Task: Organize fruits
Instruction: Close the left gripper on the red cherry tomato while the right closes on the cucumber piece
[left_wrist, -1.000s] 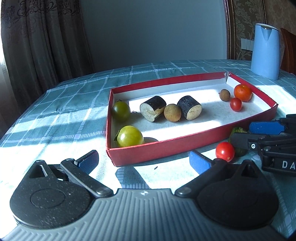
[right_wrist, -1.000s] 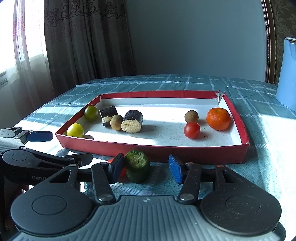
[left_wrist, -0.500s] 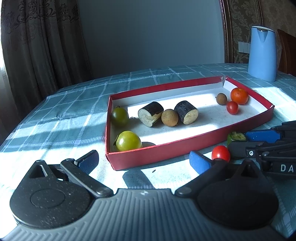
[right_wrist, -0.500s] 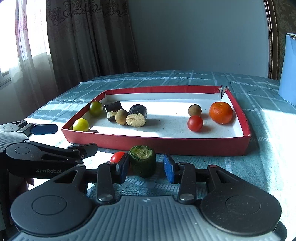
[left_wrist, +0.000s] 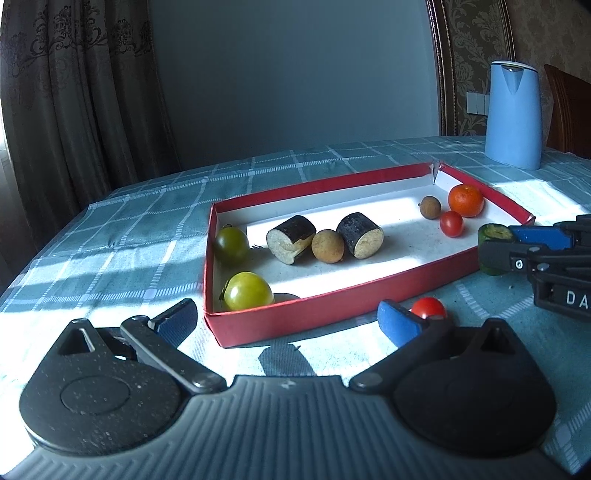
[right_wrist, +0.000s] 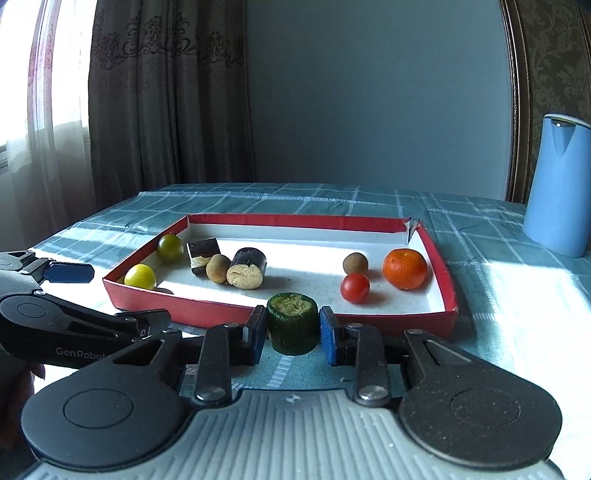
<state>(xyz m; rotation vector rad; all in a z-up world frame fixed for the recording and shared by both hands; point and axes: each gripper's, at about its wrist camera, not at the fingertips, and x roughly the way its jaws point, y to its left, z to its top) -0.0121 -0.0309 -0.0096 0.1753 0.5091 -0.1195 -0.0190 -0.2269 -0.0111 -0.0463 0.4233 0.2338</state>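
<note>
Between the blue pads of our right tool sits the green cucumber chunk, upright with its cut face up; both pads press its sides, so we have it clamped, and it hangs just short of the near red wall of the tray. Ahead of that tool, past the wall, a red cherry tomato, a small brown longan and an orange tangerine cluster near the tray's right end. Ahead and to the left lie two dark eggplant pieces with another brown longan between them, then a green tomato and a yellow-green tomato at the left end. Well off to the right stands a blue kettle on the checked cloth of the bench. Our left tool is spread wide with nothing between its pads, resting low over the bench. Directly ahead of it the tray's near corner blocks the straight path forward. Just beyond its right pad a loose red cherry tomato lies on the cloth outside the tray; we cannot tell whether the pad touches it. To its right the other tool crosses our view, carrying the chunk beside the tray wall.
</note>
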